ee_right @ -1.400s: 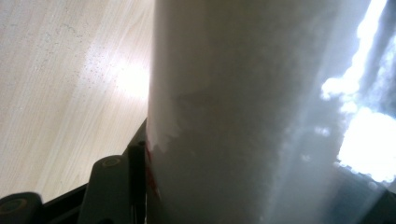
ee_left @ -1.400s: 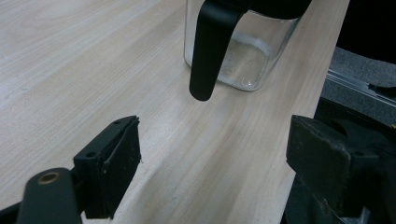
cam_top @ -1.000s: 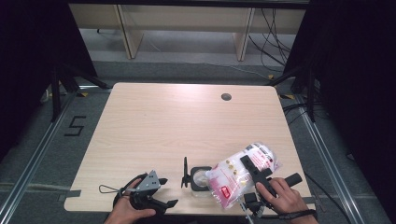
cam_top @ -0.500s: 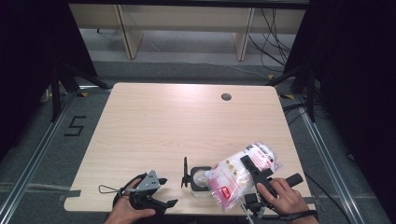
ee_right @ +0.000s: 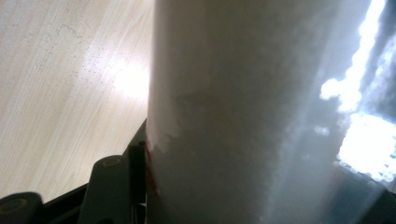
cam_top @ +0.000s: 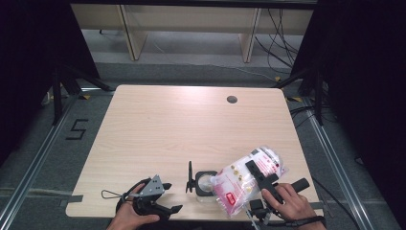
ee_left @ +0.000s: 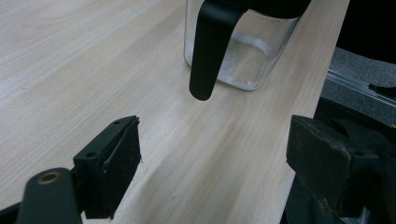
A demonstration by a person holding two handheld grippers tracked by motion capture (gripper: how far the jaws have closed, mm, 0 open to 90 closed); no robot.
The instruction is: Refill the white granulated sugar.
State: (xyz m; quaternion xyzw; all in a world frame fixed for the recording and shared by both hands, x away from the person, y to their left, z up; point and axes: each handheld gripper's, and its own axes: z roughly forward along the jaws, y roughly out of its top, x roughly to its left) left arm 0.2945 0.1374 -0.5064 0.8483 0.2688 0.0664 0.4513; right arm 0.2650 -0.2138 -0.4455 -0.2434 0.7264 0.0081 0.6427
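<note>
I am holding the right gripper (cam_top: 261, 178) clamped on the clear plastic bag (cam_top: 246, 179) of white grains, its jaws pinching the bag's middle, and in the right gripper view the bag (ee_right: 243, 116) is pressing right up against the camera. I am tilting the bag so its lower end is hanging over the open glass jar (cam_top: 206, 182) at the near edge of the table (cam_top: 182, 124), just beside the jar's flipped-up black lid (cam_top: 190, 177). My left gripper (cam_top: 160, 203) is resting near the table's front edge with its jaws spread wide and holding nothing; in the left gripper view the jar (ee_left: 243, 56) is standing just ahead of it with a thin layer of white grains at the bottom. I am judging the risk to be a spill: the bag is soft and much wider than the jar's mouth, so grains could be running past the rim onto the wood. The jar is also unsteadied, so a nudge from the bag could be tipping it off the edge.
</note>
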